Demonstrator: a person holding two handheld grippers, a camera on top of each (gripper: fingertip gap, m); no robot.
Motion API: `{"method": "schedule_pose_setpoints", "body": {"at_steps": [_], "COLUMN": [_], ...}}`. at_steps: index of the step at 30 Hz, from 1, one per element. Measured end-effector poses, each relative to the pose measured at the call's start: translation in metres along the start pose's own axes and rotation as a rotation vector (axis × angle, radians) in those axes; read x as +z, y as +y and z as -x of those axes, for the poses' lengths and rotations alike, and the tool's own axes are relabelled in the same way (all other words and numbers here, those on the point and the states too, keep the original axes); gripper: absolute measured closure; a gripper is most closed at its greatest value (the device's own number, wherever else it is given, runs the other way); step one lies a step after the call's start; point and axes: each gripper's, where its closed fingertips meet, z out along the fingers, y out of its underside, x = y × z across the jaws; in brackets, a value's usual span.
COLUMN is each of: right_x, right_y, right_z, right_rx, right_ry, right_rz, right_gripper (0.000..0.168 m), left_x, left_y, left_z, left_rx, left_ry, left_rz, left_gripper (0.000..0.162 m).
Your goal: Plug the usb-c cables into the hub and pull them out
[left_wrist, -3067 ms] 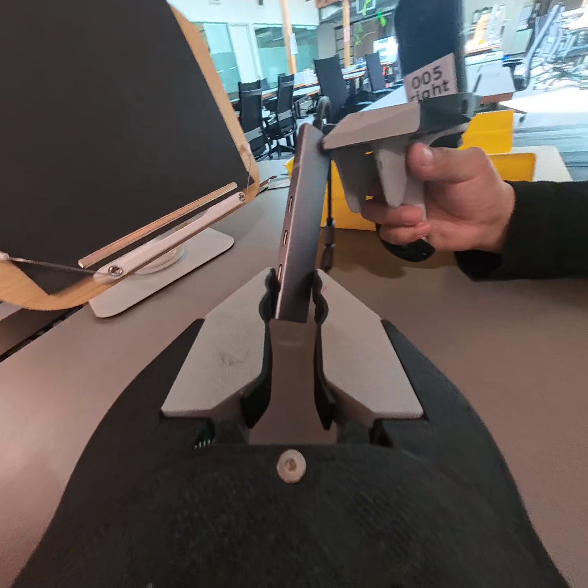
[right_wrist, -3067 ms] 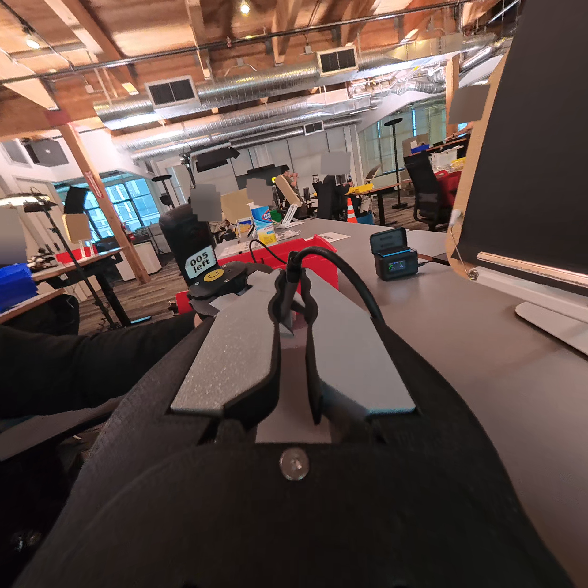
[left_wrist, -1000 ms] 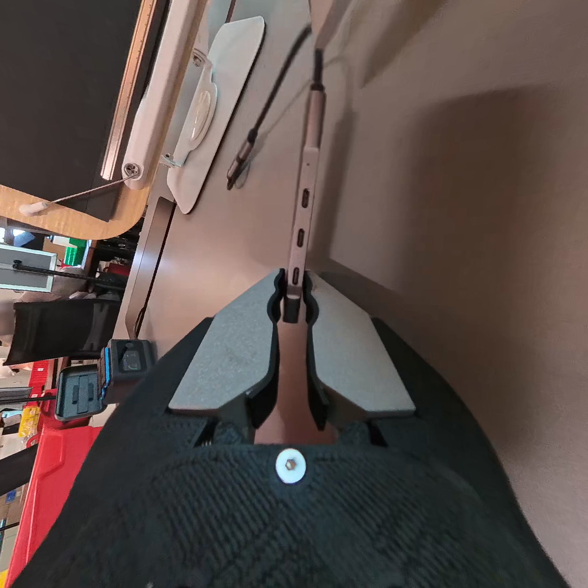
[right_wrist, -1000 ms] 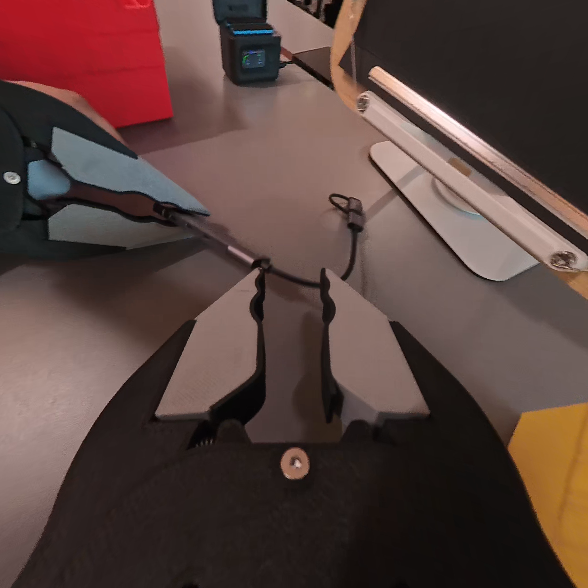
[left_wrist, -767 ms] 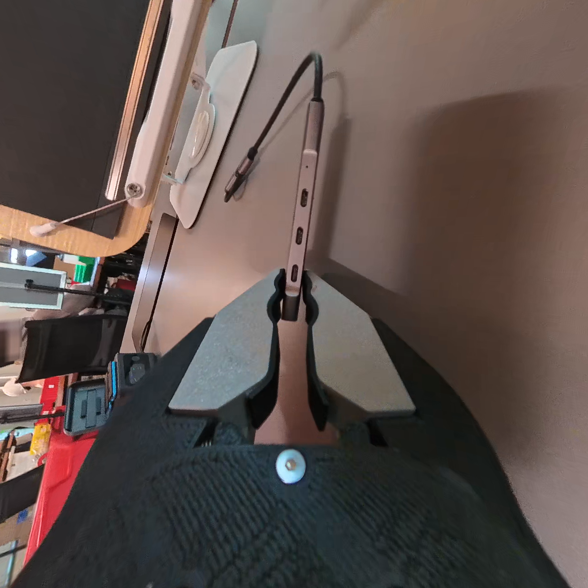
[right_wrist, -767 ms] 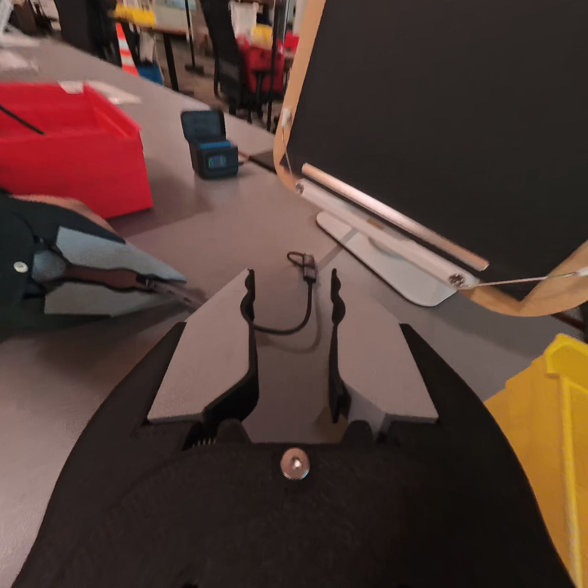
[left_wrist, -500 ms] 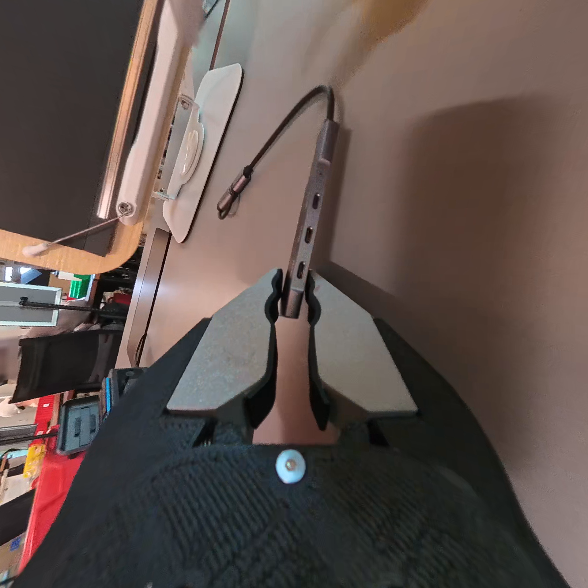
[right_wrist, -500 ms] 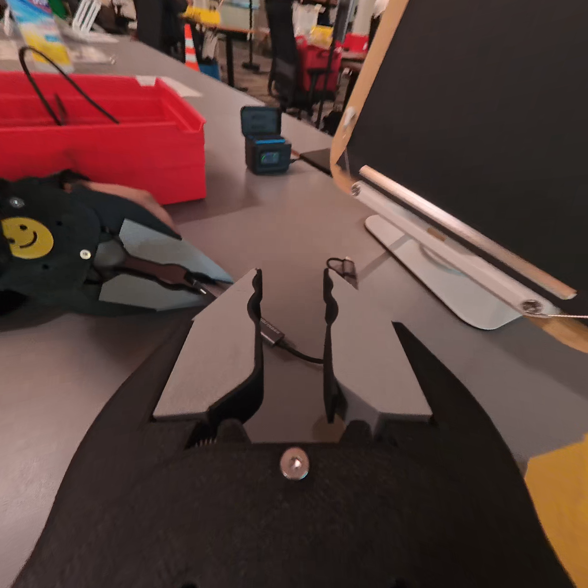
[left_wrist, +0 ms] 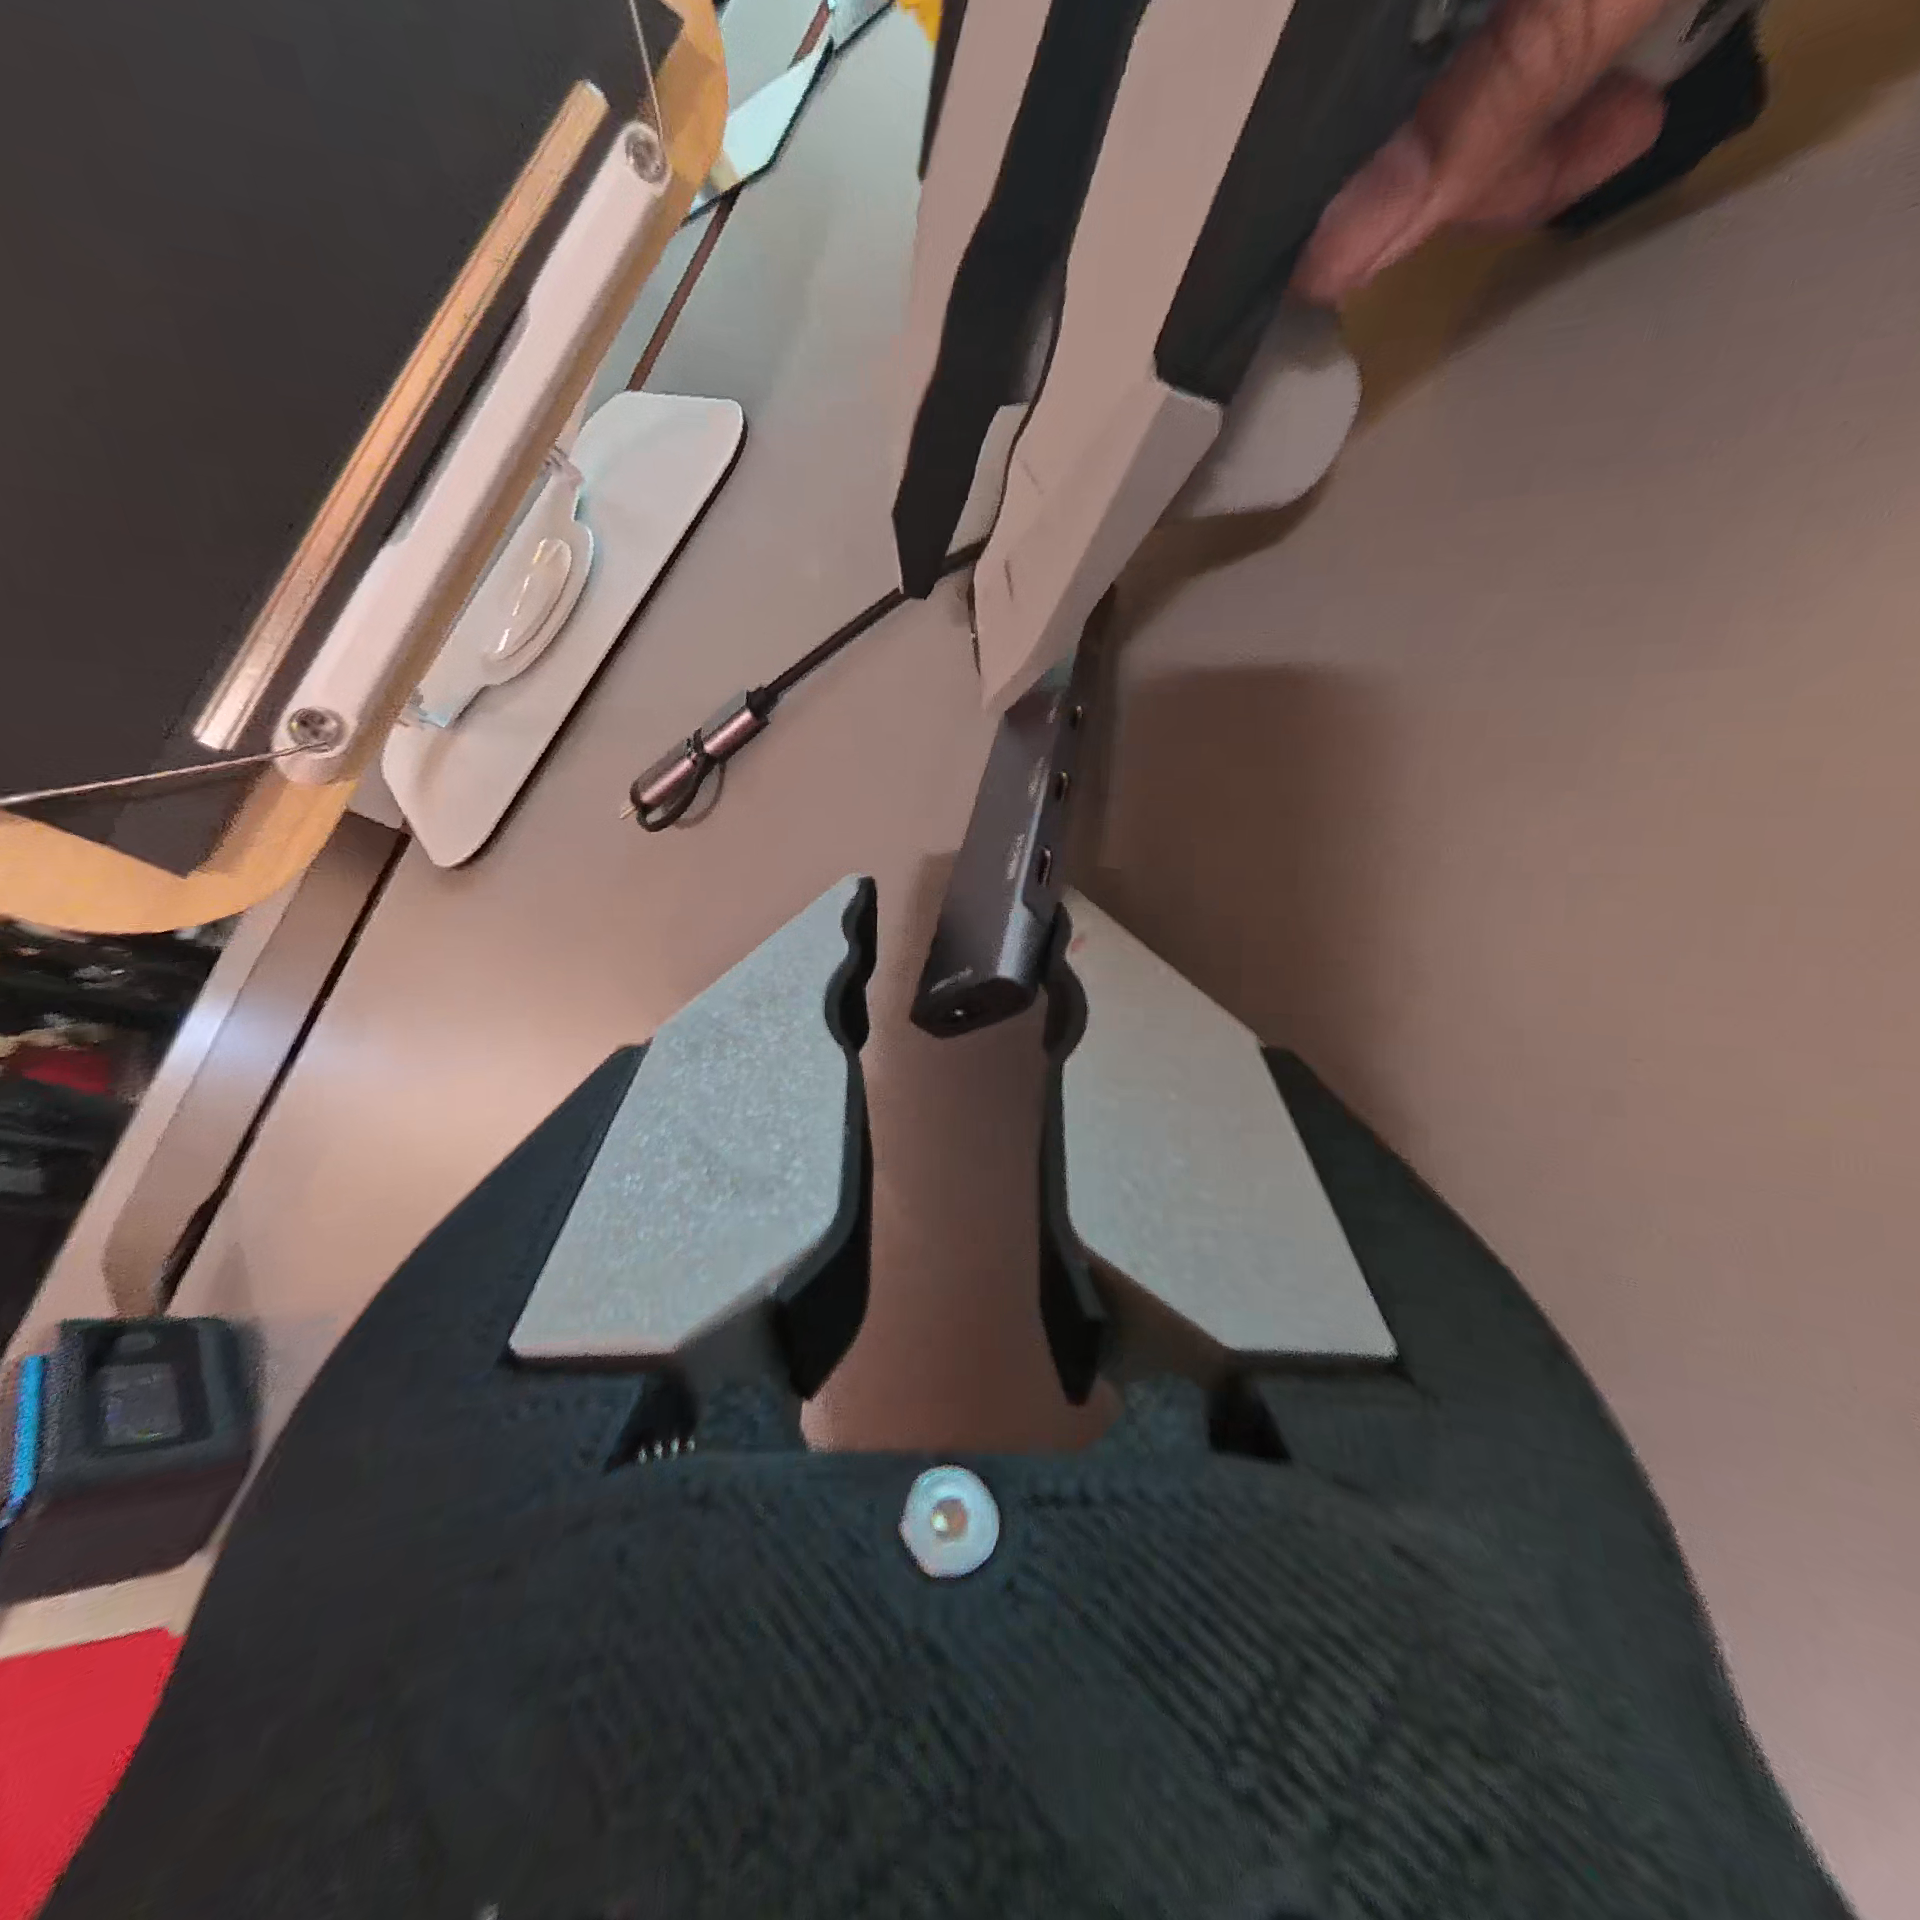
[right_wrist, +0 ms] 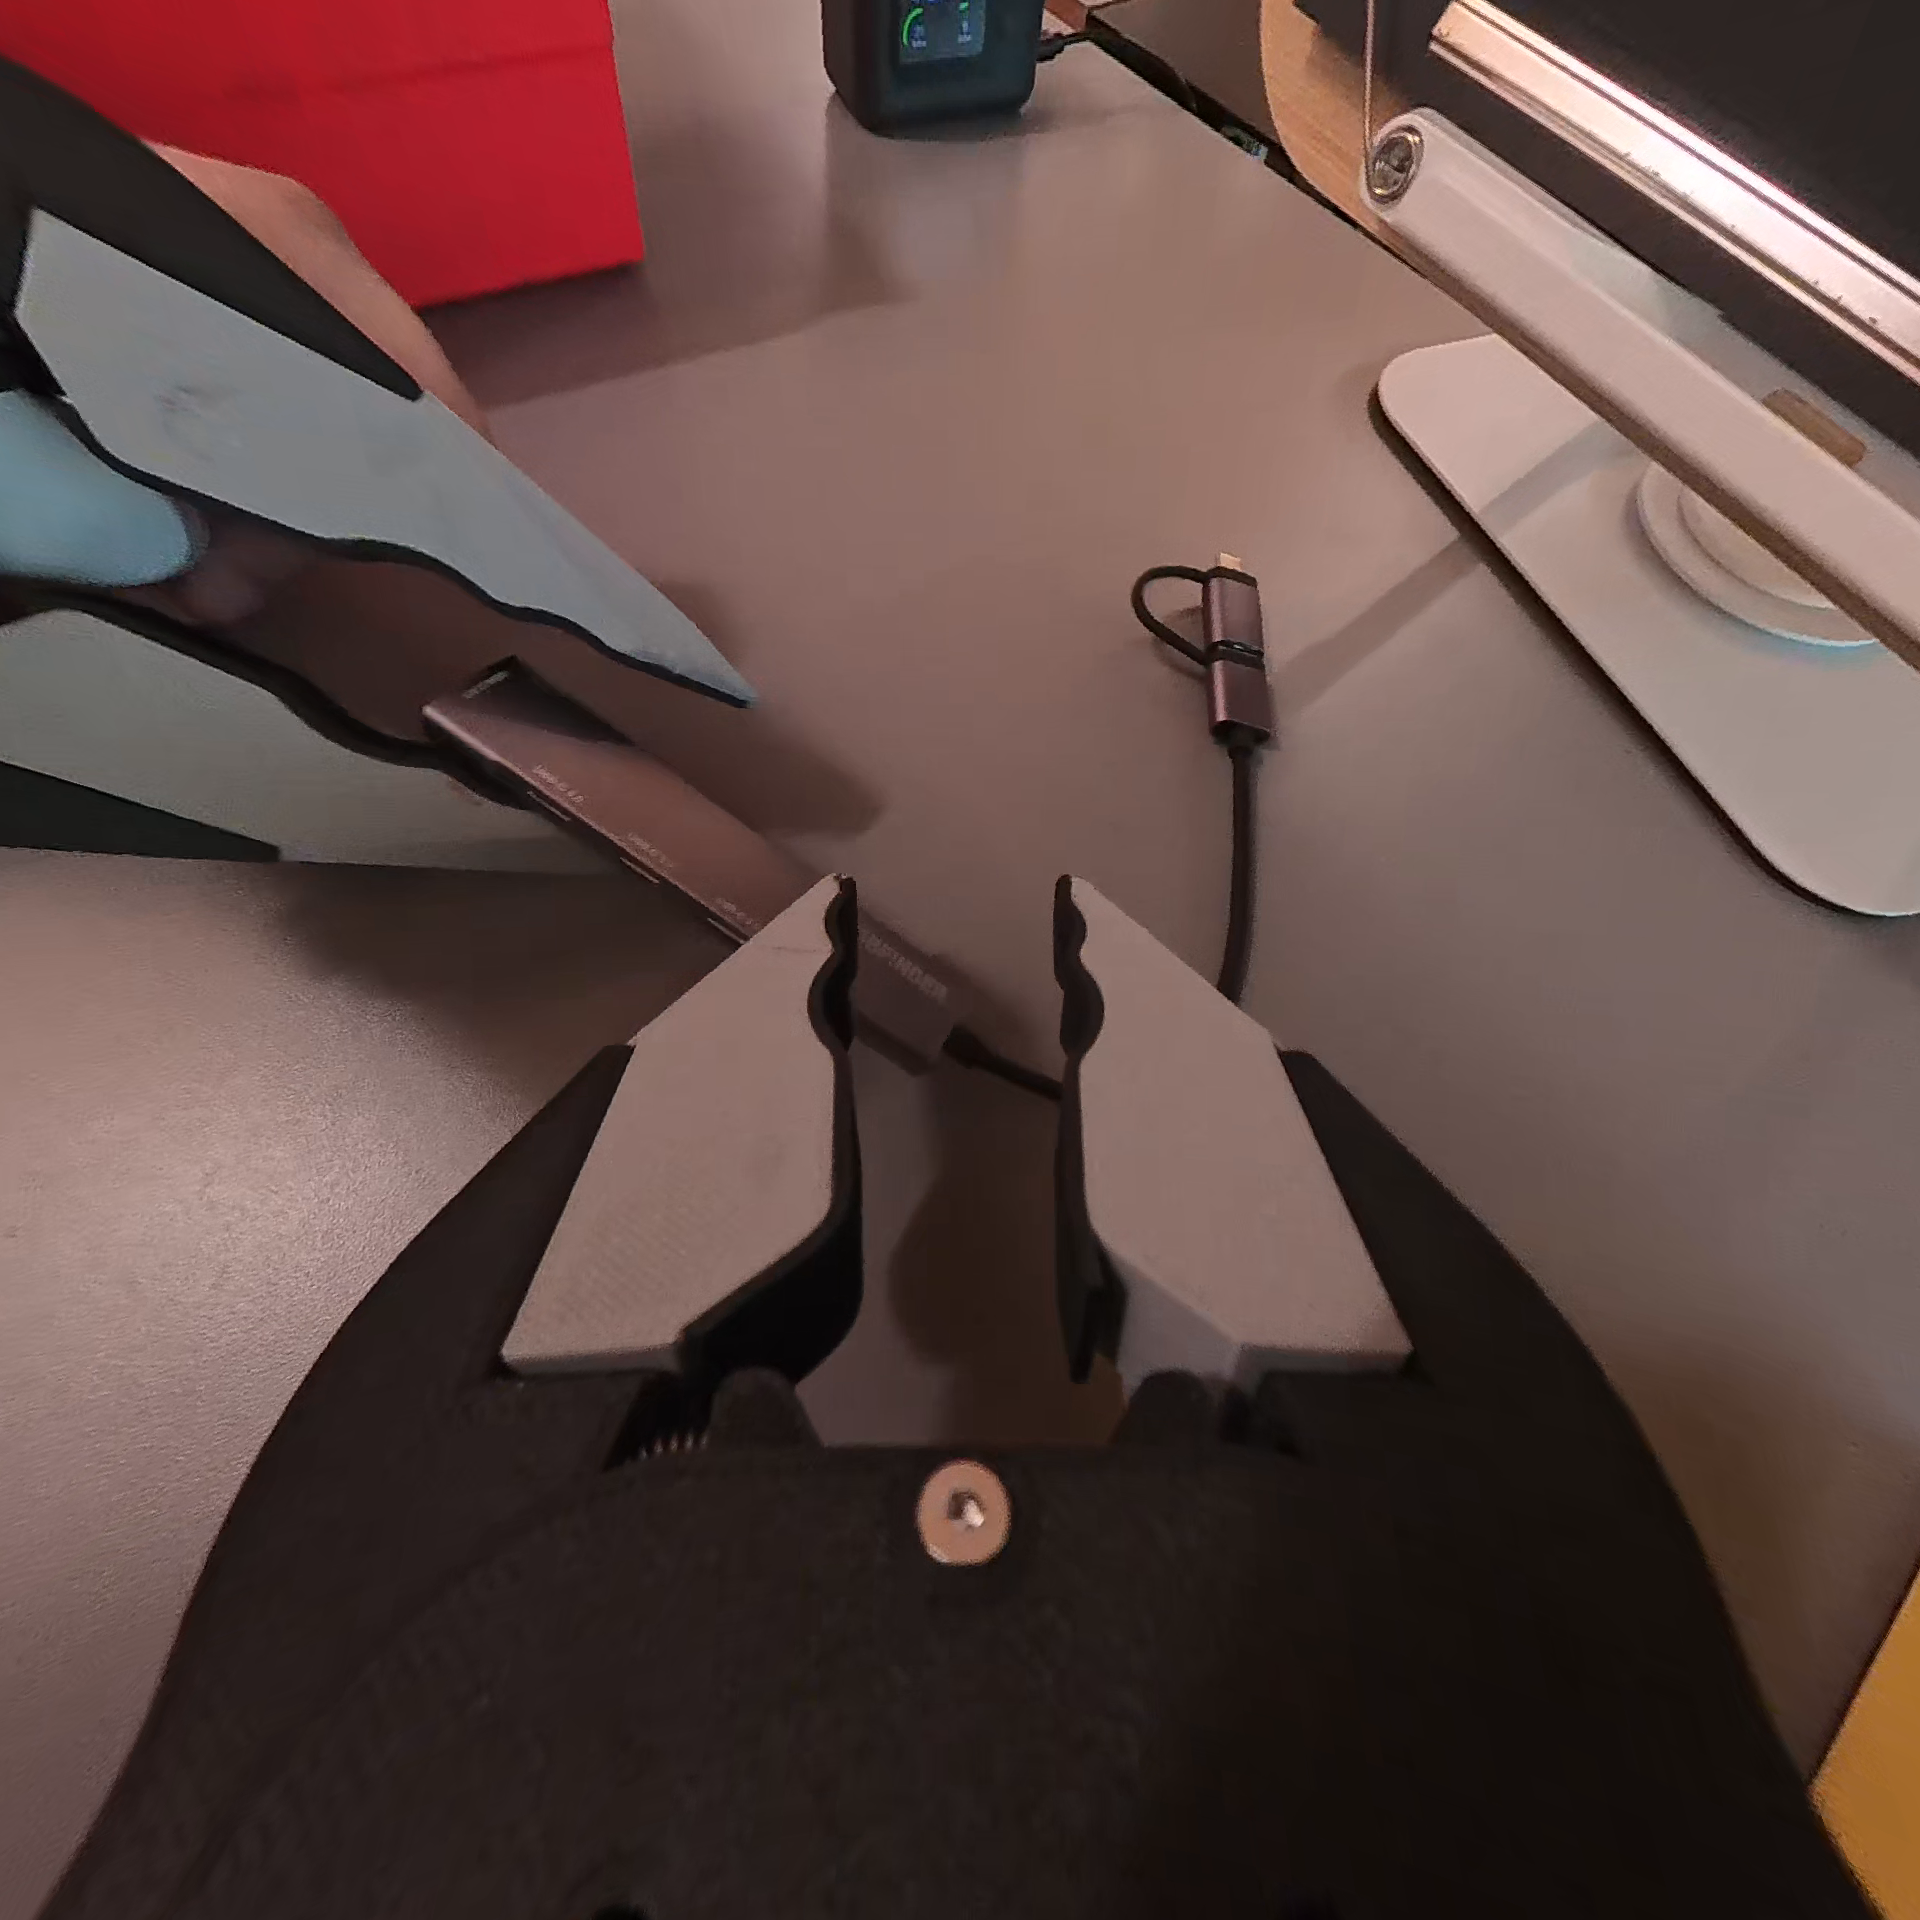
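The grey usb-c hub (left_wrist: 1003, 883) lies on the brown table, its near end between my left gripper's (left_wrist: 956, 935) open fingers and against the right one. Its short cable ends in a grey plug (left_wrist: 696, 748) lying loose on the table. My right gripper (right_wrist: 951, 914) is open and empty, just above the hub's cable end (right_wrist: 904, 997). In the right wrist view the hub (right_wrist: 644, 821) runs from the left gripper (right_wrist: 582, 727) to my fingertips, and the plug (right_wrist: 1236, 665) lies beyond. The right gripper (left_wrist: 956, 644) also shows in the left wrist view.
A dark monitor on a pale stand base (right_wrist: 1662, 623) stands close behind the plug. A red bin (right_wrist: 416, 135) and a small black case with a lit screen (right_wrist: 940, 52) are at the back left. A yellow bin (right_wrist: 1881, 1662) is at the right. The gap from one gripper's tips to the other's is roughly 5 cm.
My left gripper has opened and let go of the hub, which now rests on the table. My right gripper, which let go of a black cable earlier, has come down over the hub's cable end.
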Motion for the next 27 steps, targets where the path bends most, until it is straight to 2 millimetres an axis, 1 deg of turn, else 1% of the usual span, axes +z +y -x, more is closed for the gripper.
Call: {"method": "schedule_pose_setpoints", "body": {"at_steps": [2, 4, 7, 10, 13, 15, 19, 23, 25, 27], "right_x": [-0.001, -0.002, -0.005, -0.009, -0.013, -0.015, -0.018, -0.026, -0.026, -0.026], "right_y": [-0.001, -0.003, -0.007, -0.011, -0.015, -0.018, -0.028, -0.042, -0.043, -0.043], "right_z": [-0.001, -0.001, 0.001, -0.003, -0.008, -0.007, 0.008, 0.034, 0.035, 0.03], "right_rx": [0.009, 0.01, -0.014, -0.019, 0.0, 0.012, -0.014, -0.028, -0.052, -0.094], "right_ry": [-0.003, -0.006, -0.004, 0.016, 0.03, 0.017, -0.058, -0.203, -0.198, -0.14], "right_rz": [-0.003, -0.015, -0.036, -0.054, -0.079, -0.099, -0.152, -0.24, -0.239, -0.241], "right_gripper": [0.134, 0.136, 0.139, 0.139, 0.139, 0.139, 0.136, 0.127, 0.125, 0.12], "left_x": [-0.003, -0.005, -0.005, -0.004, -0.004, -0.005, -0.007, -0.011, -0.014, -0.018], "left_y": [-0.006, -0.008, -0.01, -0.008, -0.005, -0.005, -0.008, -0.014, -0.018, -0.021], "left_z": [-0.001, 0.0, -0.001, 0.001, 0.007, 0.008, 0.013, 0.016, 0.016, 0.017], "left_rx": [-0.037, -0.042, -0.029, -0.042, -0.062, -0.074, -0.067, -0.03, -0.032, -0.034], "left_ry": [0.027, 0.032, 0.035, 0.035, 0.015, 0.016, -0.008, -0.037, -0.028, -0.026], "left_rz": [-0.039, -0.054, -0.058, -0.048, -0.043, -0.053, -0.071, -0.102, -0.126, -0.147], "left_gripper": [0.133, 0.141, 0.147, 0.151, 0.153, 0.153, 0.153, 0.154, 0.155, 0.155]}}
